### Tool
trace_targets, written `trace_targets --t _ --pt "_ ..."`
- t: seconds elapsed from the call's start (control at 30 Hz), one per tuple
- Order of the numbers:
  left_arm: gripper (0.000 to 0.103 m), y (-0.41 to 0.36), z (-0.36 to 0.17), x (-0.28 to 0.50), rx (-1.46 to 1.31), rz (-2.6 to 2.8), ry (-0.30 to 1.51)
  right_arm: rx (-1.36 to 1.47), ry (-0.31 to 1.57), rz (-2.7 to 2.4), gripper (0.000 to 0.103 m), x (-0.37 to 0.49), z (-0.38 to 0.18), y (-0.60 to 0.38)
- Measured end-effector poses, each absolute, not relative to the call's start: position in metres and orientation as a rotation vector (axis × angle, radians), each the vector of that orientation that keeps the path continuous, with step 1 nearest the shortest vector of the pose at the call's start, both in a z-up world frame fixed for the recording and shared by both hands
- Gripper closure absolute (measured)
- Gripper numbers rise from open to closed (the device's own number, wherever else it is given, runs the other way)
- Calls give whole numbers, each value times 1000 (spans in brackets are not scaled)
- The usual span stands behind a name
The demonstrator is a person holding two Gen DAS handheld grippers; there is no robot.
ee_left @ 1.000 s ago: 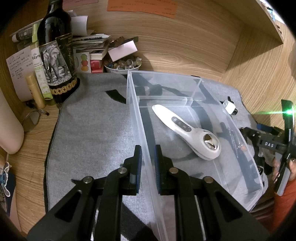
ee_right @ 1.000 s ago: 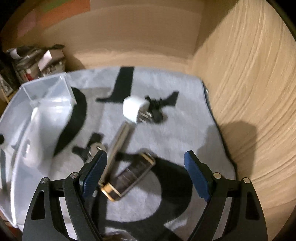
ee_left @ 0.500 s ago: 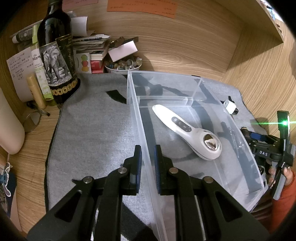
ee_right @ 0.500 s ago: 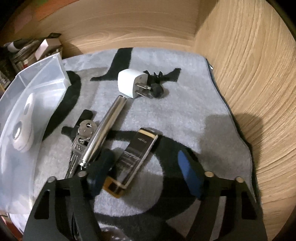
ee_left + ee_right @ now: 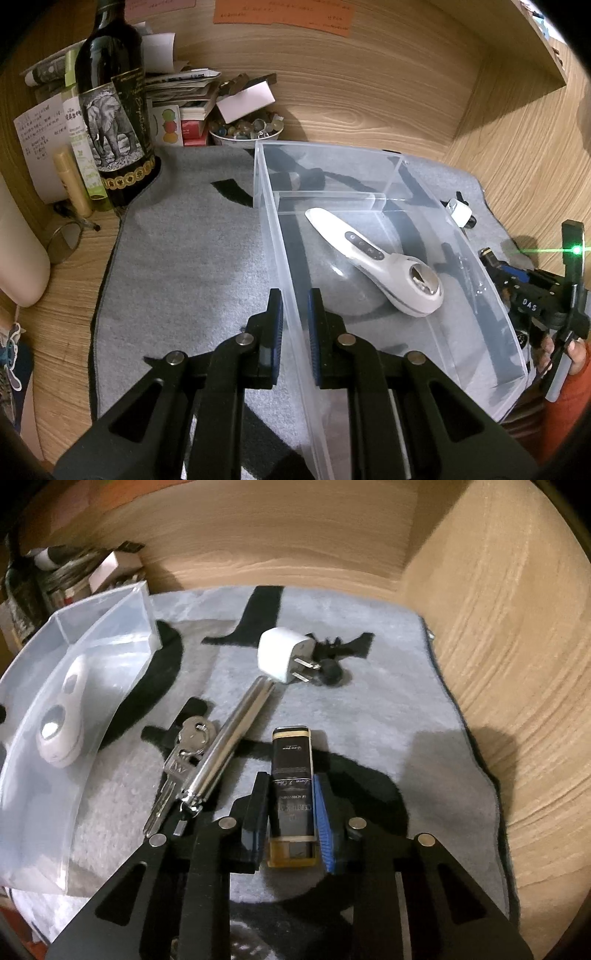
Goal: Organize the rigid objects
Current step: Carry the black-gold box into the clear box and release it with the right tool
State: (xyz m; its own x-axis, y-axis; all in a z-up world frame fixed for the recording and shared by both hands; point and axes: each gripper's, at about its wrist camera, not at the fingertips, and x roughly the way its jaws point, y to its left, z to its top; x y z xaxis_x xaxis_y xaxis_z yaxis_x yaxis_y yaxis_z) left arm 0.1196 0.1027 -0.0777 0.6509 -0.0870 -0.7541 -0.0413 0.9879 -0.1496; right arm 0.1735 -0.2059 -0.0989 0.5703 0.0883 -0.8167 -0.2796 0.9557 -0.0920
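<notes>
Mid-pick on one of the loose items, with a single item binned so far. Right claw (image 5: 290, 805) closing around the flat black-and-gold bottle (image 5: 291, 771), narrow now, pads against both long sides of the bottle as far as the right wrist view shows, amber base tucked back between the jaws and the black cap end pointing ahead of the tips. Bottle not yet lifted, to judge by how flat it lies on the grey mat (image 5: 388, 686). Just left of that claw: the silver metal tube (image 5: 231, 738) and the bunch of keys (image 5: 181, 760), touching each other, close beside the left finger. Further ahead: the white plug adapter (image 5: 282, 655), well clear of the grip. Far left of the right claw: the clear plastic bin (image 5: 33, 775), already holding the white handheld device (image 5: 61, 725). Left claw (image 5: 295, 321) clamped shut on the near long wall of that bin (image 5: 280, 229), one pad outside, one inside, apparently steadying it. Next move, as a judgement: finish the squeeze, lift straight up to avoid dragging the tube or keys, carry left over the bin wall, lower into the open space beside the device, then release. Main risk: a smooth, narrow bottle pivoting or slipping between the pads if gripped off-centre.
</notes>
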Motion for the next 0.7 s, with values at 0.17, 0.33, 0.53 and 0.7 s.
trace_targets --t 0.17,0.33,0.53,0.7 --pt "90 102 -78 120 -161 -22 864 -176 905 225 82 176 -83 -209" --pt "90 102 -77 120 -160 -22 864 -175 840 238 82 175 -62 -203" --pt "90 102 -77 120 -160 -23 864 -179 768 271 82 176 -40 -186" --pt "90 102 -77 120 -160 -22 864 -174 710 330 82 172 -22 -166"
